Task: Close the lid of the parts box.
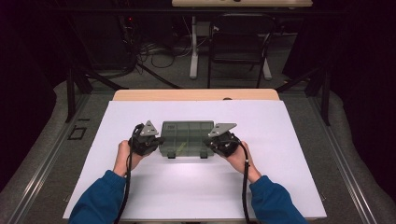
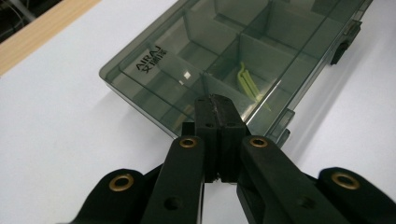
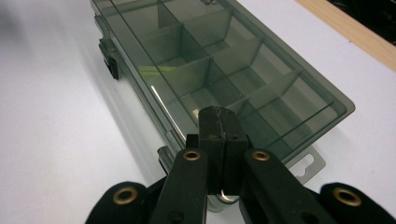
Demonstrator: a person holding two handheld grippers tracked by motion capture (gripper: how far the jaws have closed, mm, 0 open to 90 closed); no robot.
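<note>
A smoky translucent compartment box (image 1: 187, 138) lies with its lid closed on the white table top (image 1: 187, 191). My left gripper (image 1: 160, 140) is at its left end and my right gripper (image 1: 209, 143) at its right end. In the left gripper view the jaws (image 2: 218, 105) are shut with nothing between them, tips over the box's (image 2: 187, 56) near edge. A yellow-green piece (image 2: 248, 84) lies in one compartment. In the right gripper view the shut jaws (image 3: 218, 116) stand over the box's (image 3: 224, 60) end by its hang tab (image 3: 310, 165). Whether either gripper touches the lid I cannot tell.
Two dark latches (image 1: 187, 155) sit on the box's front side. A wooden strip (image 1: 196, 94) runs along the table's far edge. Beyond it stand a black chair (image 1: 240, 42) and a white desk leg (image 1: 193, 51), with cables on the floor.
</note>
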